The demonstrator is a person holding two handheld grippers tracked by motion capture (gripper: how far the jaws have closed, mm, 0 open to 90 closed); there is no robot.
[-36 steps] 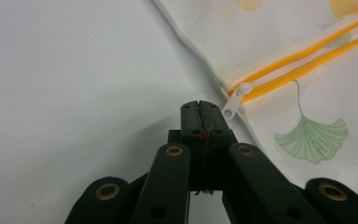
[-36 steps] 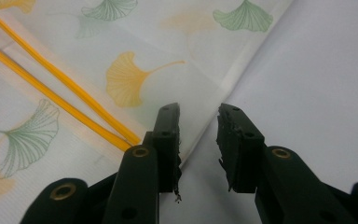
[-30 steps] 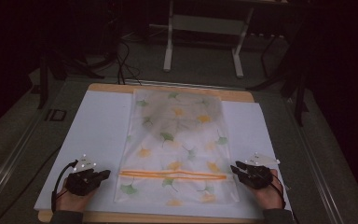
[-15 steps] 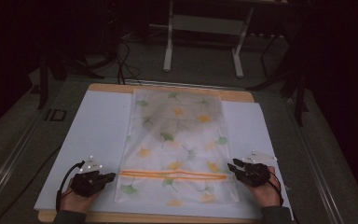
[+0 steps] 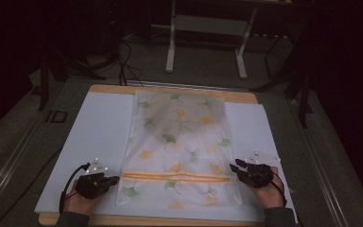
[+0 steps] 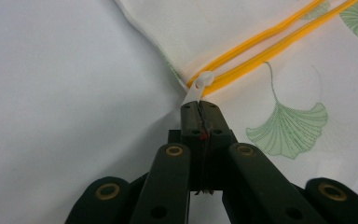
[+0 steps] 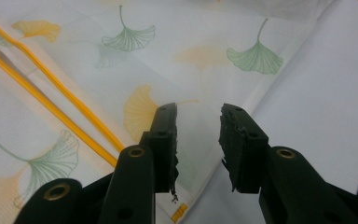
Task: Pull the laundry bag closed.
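Ginkgo-print mesh zipper bag (image 5: 179, 142) lies flat on white mat (image 5: 99, 137), mid-table. Left gripper (image 6: 200, 109) jaws together on white zipper pull tab (image 6: 197, 89) at left end of orange zipper (image 5: 175, 177). Right gripper (image 7: 198, 123) jaws apart over bag's right edge. Judgement: pin right edge before drawing tab along zipper line, low and straight.

Left gripper (image 5: 108, 181), held in the person's left hand (image 5: 80, 202), sits at the left end of the orange zipper (image 5: 176, 177), jaws pressed together on the white zipper pull (image 6: 196, 91). Right gripper (image 5: 237, 166), held in the right hand (image 5: 270, 194), sits at the zipper's right end, jaws apart and holding nothing.
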